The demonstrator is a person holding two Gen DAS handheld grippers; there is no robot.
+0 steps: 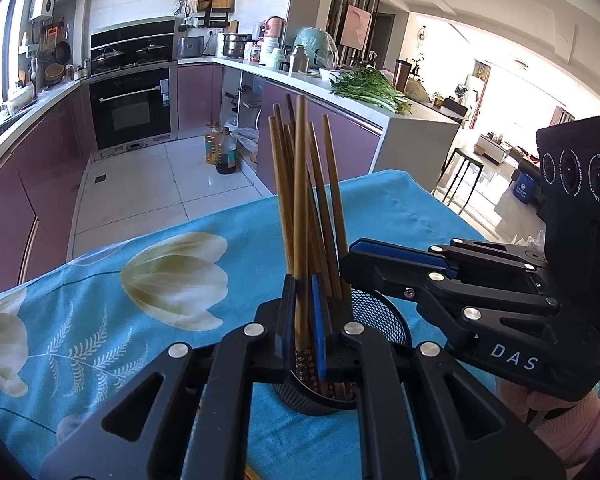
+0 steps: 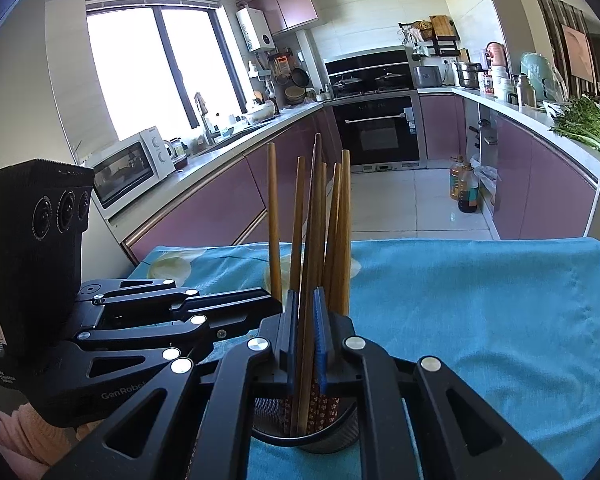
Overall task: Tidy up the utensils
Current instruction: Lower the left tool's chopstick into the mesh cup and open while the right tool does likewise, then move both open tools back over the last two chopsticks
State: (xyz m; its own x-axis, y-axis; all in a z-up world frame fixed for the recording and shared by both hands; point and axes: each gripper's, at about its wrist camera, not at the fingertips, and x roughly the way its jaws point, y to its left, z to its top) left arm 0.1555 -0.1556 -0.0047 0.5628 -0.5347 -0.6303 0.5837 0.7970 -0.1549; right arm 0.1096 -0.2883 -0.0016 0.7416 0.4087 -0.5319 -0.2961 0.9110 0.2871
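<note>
A black mesh cup [image 1: 380, 316] [image 2: 332, 440] stands on the blue flowered tablecloth [image 1: 100, 320] [image 2: 480, 320] with several brown wooden chopsticks [image 1: 328, 184] [image 2: 274, 220] upright in it. My left gripper [image 1: 302, 280] is over the cup's rim, shut on one chopstick that points up. My right gripper [image 2: 305, 292] is over the same cup, shut on a chopstick among the bundle. Each gripper shows in the other's view: the right gripper [image 1: 350, 262] reaches in from the right beside the bundle, and the left gripper [image 2: 274, 302] reaches in from the left.
The table's far edge [image 2: 460, 242] drops to a tiled kitchen floor where oil bottles [image 1: 224, 150] stand. Purple cabinets, an oven [image 2: 380, 132] and a counter with greens [image 1: 368, 88] lie beyond. A pink-sleeved hand [image 1: 560, 420] holds the right gripper.
</note>
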